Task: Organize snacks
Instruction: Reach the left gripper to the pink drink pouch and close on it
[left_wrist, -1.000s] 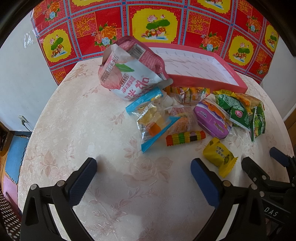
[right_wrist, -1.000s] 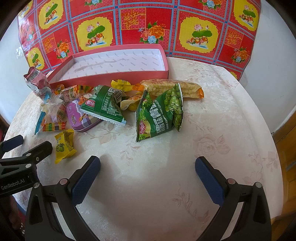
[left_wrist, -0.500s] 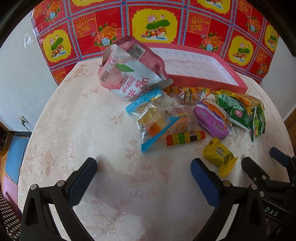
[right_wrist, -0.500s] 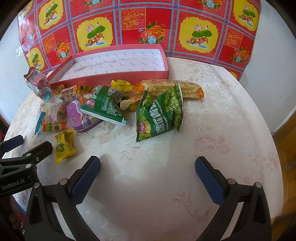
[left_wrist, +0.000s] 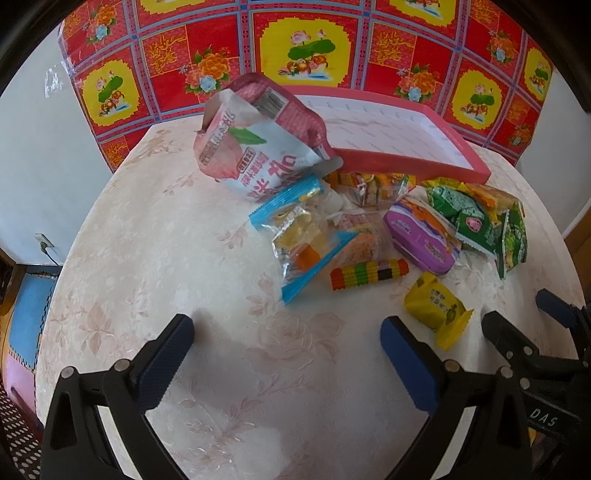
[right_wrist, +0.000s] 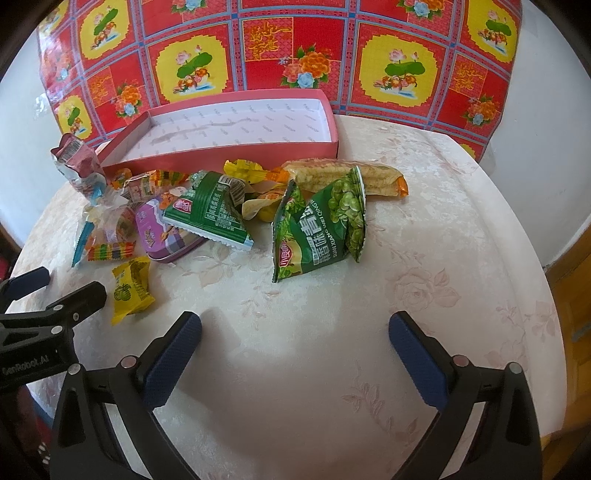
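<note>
Both units are idle above the round bench (right_wrist: 424, 229), which carries a cream floral cloth.

1. Left hand-held gripper (left_wrist: 286, 354): jaws spread wide, nothing between the blue pads. It hovers over bare cloth at the 6 o'clock edge of the bench.
2. Right hand-held gripper (right_wrist: 295, 350): jaws likewise spread wide and empty, over bare cloth at 6 o'clock in its own view. The left unit's fingers enter this view at 9 o'clock.

Snack positions:
- The shallow pink cardboard box with a white lining (right_wrist: 236, 147) lies at 12 o'clock, against the red-and-yellow floral backdrop (right_wrist: 295, 48). Its interior holds no snacks.
- The pink-and-white peach pouch (left_wrist: 258, 147) leans on the box's near wall.
- The clear candy bag with blue edges (left_wrist: 299, 240) lies just in front of the pouch, at the centre of the left view.
- The striped rainbow candy roll (left_wrist: 369, 274) lies just beside it.
- The purple oval tin (right_wrist: 162, 232) sits partly under the small green triangular packet (right_wrist: 208, 214).
- The large green pea bag (right_wrist: 321, 229) lies at the centre of the right view, with the long orange wafer packet (right_wrist: 343, 175) behind it.
- The yellow wrapped sweet (right_wrist: 131, 288) lies apart from the pile, nearest the grippers.
</note>
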